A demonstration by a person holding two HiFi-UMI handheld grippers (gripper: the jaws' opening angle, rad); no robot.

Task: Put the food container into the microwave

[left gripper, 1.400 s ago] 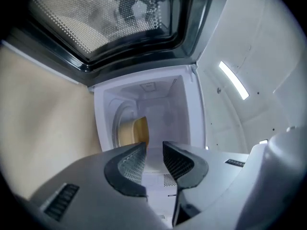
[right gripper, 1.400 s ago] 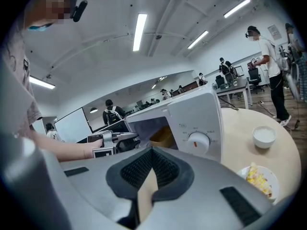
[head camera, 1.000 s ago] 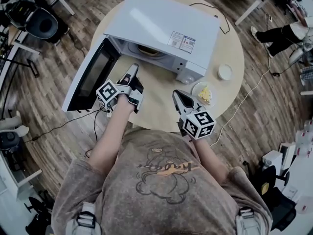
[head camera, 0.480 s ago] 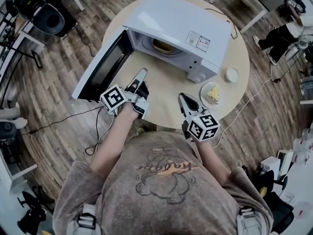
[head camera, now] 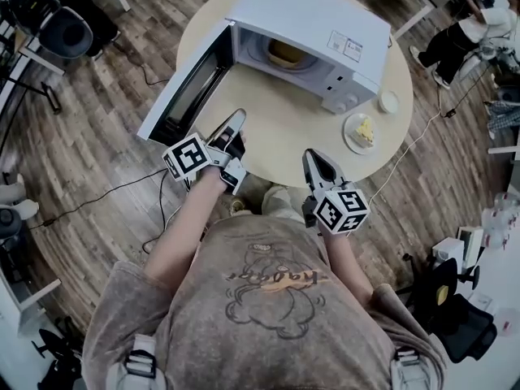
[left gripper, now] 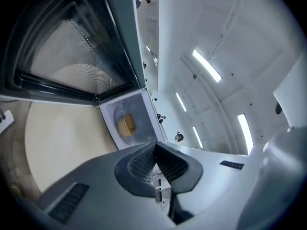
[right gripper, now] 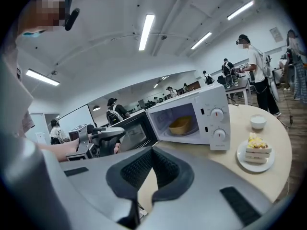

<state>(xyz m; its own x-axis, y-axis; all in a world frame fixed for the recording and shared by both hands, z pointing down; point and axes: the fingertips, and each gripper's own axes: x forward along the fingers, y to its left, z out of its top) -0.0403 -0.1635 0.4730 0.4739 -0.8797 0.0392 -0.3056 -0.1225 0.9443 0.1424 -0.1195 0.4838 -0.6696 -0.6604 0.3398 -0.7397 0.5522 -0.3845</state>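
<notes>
Fig. Even light from ceiling strips (right gripper: 146, 31) above the microwave (right gripper: 192, 119); I see sharp focus, fisheye bending, dark corners.

The microwave (head camera: 313, 23) ahead of both jaws is white; its open door (head camera: 188, 88) has a black frame and a fine dotted mesh in the window. The food container (right gripper: 181, 125) inside is yellow-tan. The left gripper (left gripper: 154, 147) and the right gripper (right gripper: 152, 150) are grey, with black pads (right gripper: 139, 169) in a small grid pattern, and each marker cube (head camera: 187, 156) shows black-and-white squares. Under the jaws the table (head camera: 276, 136) is pale beige. To the right of the right jaws, a white plate (right gripper: 241, 159) holds a white and yellow cake (right gripper: 256, 147), and a white bowl (right gripper: 258, 122) stands beyond it. The floor (head camera: 106, 185) is brown wood planks
</notes>
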